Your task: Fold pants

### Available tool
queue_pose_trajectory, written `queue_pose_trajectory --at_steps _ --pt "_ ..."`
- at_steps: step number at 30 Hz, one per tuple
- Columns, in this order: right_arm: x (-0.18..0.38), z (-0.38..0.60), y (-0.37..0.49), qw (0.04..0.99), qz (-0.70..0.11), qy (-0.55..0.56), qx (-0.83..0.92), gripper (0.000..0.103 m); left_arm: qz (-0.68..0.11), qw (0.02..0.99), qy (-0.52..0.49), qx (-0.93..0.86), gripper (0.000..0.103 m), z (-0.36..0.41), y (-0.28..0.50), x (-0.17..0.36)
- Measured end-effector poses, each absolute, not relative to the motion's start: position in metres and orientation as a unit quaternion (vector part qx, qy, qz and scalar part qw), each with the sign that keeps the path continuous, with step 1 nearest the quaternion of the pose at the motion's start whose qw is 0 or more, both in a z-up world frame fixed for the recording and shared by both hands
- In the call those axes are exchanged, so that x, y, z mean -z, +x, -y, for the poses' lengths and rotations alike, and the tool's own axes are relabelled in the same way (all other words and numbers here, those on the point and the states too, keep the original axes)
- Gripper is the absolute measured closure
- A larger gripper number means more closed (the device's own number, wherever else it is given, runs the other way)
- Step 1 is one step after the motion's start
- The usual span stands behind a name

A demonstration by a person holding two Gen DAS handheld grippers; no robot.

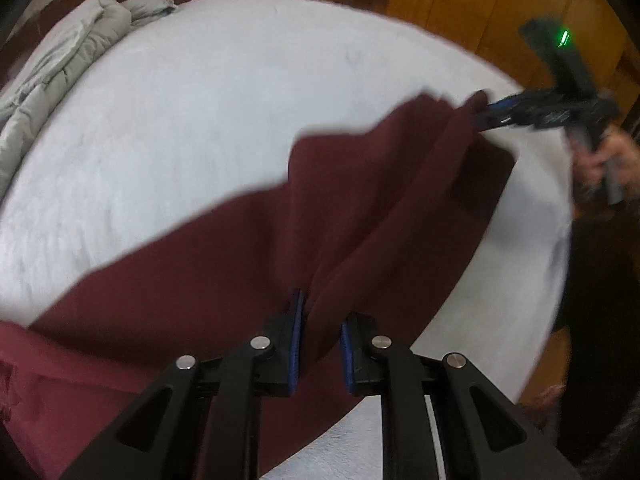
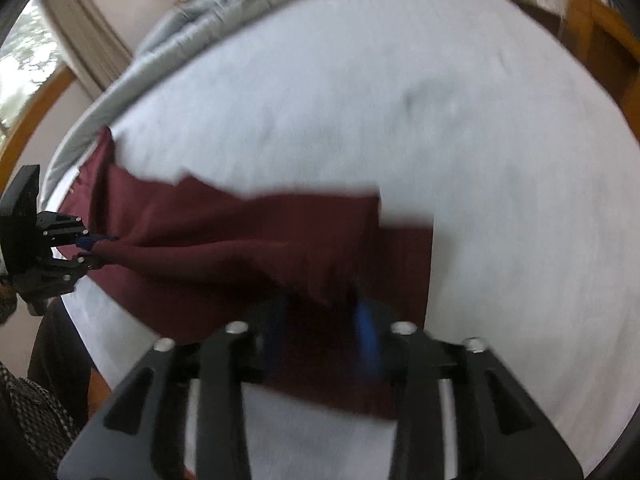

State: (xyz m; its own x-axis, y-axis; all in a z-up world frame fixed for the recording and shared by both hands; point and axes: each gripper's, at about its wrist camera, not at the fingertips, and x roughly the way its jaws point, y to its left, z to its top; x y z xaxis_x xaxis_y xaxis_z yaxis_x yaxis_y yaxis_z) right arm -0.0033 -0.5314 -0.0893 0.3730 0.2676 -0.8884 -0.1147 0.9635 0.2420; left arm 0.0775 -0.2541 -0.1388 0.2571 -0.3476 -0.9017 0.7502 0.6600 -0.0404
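- The bed (image 1: 200, 120) fills both views, its white sheet bare around the cloth; a grey duvet (image 1: 52, 64) is bunched along its far edge.
- The pants (image 1: 224, 272), dark maroon, stretch across the bed's near side, lifted into a taut ridge between the two grippers, with the lower folds draping onto the sheet.
- The left gripper (image 1: 320, 344) has its blue-padded fingers (image 1: 295, 340) a little apart, with a gathered fold of the pants between them; the left pad touches the cloth, and a full pinch cannot be confirmed.
- The right gripper (image 1: 490, 114), seen from the left wrist, is closed on the pants' far end; its own view (image 2: 324, 336) is blurred, cloth bunched between the fingers.
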Motion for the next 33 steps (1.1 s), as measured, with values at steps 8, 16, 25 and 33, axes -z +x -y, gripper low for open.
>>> queue_pose_trajectory --at_steps 8,16,25,33 --pt "0.084 0.532 -0.048 0.792 -0.561 0.217 -0.107 0.015 -0.493 0.786 0.179 0.327 0.084 0.269 0.076 0.158" --pt "0.11 0.553 -0.039 0.763 -0.539 0.353 -0.055 0.011 -0.505 0.791 0.157 0.308 0.079 0.258 0.086 0.162" --pt "0.114 0.545 -0.023 0.752 -0.529 0.385 -0.082 0.082 -0.522 0.794 0.121 0.287 0.08 0.243 0.088 0.15" --pt "0.091 0.571 -0.055 0.785 -0.514 0.347 -0.012 0.085 -0.481 0.816 0.122 0.296 0.08 0.259 0.056 0.115"
